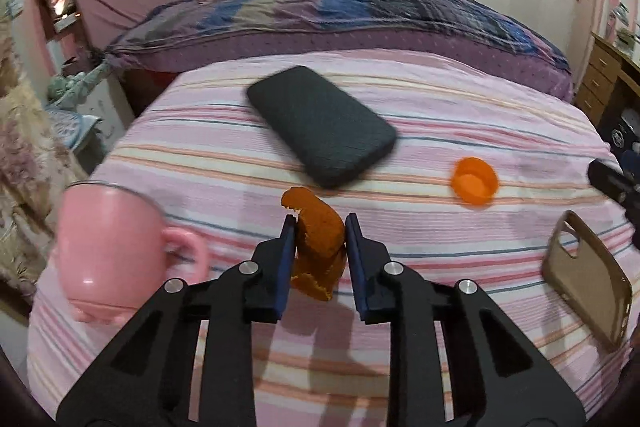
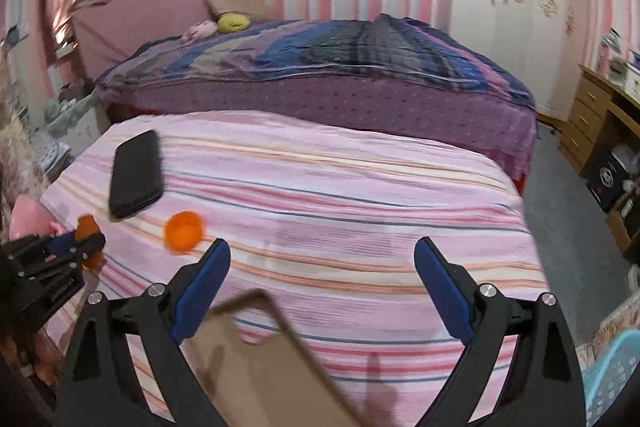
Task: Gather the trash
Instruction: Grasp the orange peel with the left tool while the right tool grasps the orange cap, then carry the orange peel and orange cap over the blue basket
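Clamped between the blue pads of the left gripper (image 1: 320, 223), whose fingers are nearly closed, is a curled piece of orange peel (image 1: 318, 235), held just above the pink striped bedcover (image 1: 440, 107). Left of it stands a pink mug (image 1: 108, 247), handle toward the gripper. Beyond the peel a dark phone (image 1: 320, 125) lies diagonally on the cover. To the right rests a second bit of trash, a cup-shaped orange peel (image 1: 474, 181), apart from the phone. At the near right lies a tan phone case (image 1: 588, 279).

Right wrist view: the right gripper (image 2: 322, 253) hangs with its fingers spread wide and nothing between them, above the striped cover; the tan case (image 2: 264, 367) lies blurred below its left finger. A blue basket (image 2: 612, 379) shows at the near right edge.
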A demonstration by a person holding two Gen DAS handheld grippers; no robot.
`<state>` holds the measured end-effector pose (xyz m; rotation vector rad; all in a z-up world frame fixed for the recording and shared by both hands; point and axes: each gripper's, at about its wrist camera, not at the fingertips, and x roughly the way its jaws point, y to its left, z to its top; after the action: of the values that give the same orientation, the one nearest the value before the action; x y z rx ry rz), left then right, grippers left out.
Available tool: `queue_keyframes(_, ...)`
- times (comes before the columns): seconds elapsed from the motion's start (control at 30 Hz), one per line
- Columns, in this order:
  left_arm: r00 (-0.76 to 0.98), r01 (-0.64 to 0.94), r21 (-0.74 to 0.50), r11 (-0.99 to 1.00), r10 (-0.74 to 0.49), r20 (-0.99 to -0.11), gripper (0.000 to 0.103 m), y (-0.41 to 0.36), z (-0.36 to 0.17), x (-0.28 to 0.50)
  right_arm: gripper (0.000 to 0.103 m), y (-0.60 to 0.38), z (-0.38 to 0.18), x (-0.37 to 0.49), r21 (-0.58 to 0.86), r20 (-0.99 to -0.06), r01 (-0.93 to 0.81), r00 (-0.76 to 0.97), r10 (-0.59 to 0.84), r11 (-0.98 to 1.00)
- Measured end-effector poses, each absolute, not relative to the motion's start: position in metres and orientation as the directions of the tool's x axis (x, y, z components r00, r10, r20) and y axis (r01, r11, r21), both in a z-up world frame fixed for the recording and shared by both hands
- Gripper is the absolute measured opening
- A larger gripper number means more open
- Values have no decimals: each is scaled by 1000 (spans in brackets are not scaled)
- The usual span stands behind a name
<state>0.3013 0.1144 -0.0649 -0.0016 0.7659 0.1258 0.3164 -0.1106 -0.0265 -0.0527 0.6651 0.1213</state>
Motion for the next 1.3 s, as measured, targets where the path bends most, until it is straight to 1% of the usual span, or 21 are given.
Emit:
queue_keyframes(0.13, 728, -151, -1, 989, 111, -676, 24, 136, -55, 296, 91, -78, -36, 327, -26, -640, -171, 760, 114, 985)
queue_keyframes(0.3, 734, -181, 25, 983, 152, -662, 24, 146, -50, 291, 91, -45, -44, 338, -8, -680, -213, 717, 150, 977)
queue_keyframes(0.4, 730, -192, 10, 981, 149, -667, 23, 154, -51, 290, 90, -29, -54, 344, -7, -700, -236, 695, 164, 972)
queue_keyframes(0.47, 729, -199, 4, 980, 150, -668, 24, 158, -51, 289, 83, -16, -62, 351, -11, -724, -255, 669, 168, 967)
queue_keyframes(0.53, 732, -201, 0, 980, 150, -665, 24, 161, -49, 288, 69, -8, -65, 356, -6, -742, -273, 646, 179, 962)
queue_keyframes(0.57, 733, -202, -3, 979, 149, -663, 24, 161, -49, 287, 67, -4, -65, 357, -6, -746, -281, 640, 183, 960)
queue_keyframes(0.67, 734, -203, -16, 979, 142, -665, 24, 162, -49, 286, 54, 5, -69, 359, -7, -751, -303, 630, 195, 953)
queue_keyframes(0.7, 732, -202, -17, 979, 140, -666, 24, 162, -49, 286, 46, 7, -71, 360, -4, -753, -309, 627, 200, 951)
queue_keyframes(0.73, 731, -201, -16, 979, 139, -667, 24, 161, -49, 286, 40, 8, -69, 357, 1, -747, -321, 629, 215, 947)
queue_keyframes(1.03, 734, -159, -15, 987, 108, -671, 23, 142, -46, 273, 40, -8, -58, 323, -4, -695, -282, 691, 200, 959)
queue_keyframes(1.2, 746, -92, -41, 995, 42, -664, 24, 112, -37, 260, 40, -38, -40, 282, -56, -667, -218, 734, 126, 974)
queue_keyframes(1.3, 755, -40, -30, 999, 11, -656, 24, 90, -33, 251, 40, -55, -28, 265, -83, -654, -177, 752, 80, 981)
